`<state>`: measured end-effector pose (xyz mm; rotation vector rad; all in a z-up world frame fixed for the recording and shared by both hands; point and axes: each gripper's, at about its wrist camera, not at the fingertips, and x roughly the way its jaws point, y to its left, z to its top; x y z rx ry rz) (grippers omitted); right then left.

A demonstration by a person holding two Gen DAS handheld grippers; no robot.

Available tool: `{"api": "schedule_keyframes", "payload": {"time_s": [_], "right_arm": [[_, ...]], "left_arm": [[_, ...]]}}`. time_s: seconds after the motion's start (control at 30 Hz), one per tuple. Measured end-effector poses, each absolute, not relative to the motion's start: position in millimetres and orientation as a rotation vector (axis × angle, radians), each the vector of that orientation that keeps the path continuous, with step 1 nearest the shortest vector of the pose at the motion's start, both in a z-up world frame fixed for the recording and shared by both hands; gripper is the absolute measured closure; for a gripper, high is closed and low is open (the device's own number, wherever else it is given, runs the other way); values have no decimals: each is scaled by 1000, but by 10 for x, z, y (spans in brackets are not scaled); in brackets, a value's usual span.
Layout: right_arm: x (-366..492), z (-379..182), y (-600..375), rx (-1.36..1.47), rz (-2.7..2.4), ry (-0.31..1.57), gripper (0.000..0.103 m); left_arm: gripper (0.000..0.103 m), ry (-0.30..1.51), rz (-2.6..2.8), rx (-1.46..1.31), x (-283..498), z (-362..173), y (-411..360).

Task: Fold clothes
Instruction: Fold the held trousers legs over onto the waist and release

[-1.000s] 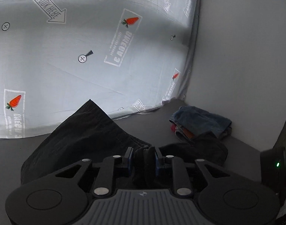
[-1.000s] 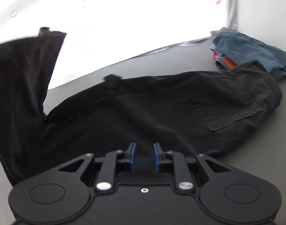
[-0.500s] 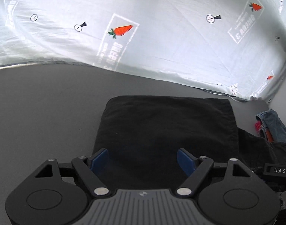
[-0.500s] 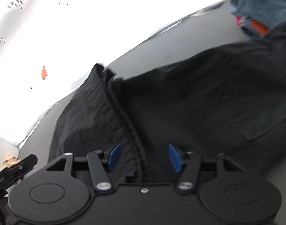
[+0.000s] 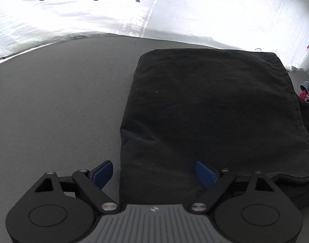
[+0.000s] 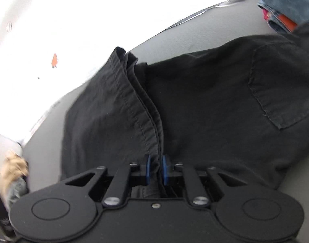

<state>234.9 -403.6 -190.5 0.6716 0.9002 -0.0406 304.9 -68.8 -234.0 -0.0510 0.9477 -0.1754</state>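
Denim pile (image 6: 288, 6) cropped, blurred.

Backlit sheet (image 5: 73, 20) blown out to white glare, dim foreground, fisheye-bent edges — right view motion-blurred

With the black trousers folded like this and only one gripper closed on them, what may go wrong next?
1. The right gripper is shut on the hem edge of the black trousers; pulling from this one point may drag the folded layers out of line.
2. The left gripper is open and holds nothing, so the fold below it could slide or open.
3. The trousers touch the pile of jeans; a pull may disturb it.
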Motion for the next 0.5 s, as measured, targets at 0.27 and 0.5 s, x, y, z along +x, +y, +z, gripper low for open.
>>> {"api": "schedule_keyframes", "payload": {"time_s": [0.27, 0.5], "right_arm": [[2176, -2123, -4189, 544, -201, 1036, 100], [2506, -1948, -3765, 381, 87, 990, 50]], "left_arm": [[9, 955, -174, 12, 3142, -2339, -715], [7, 930, -199, 111, 3108, -2339, -800]]}}
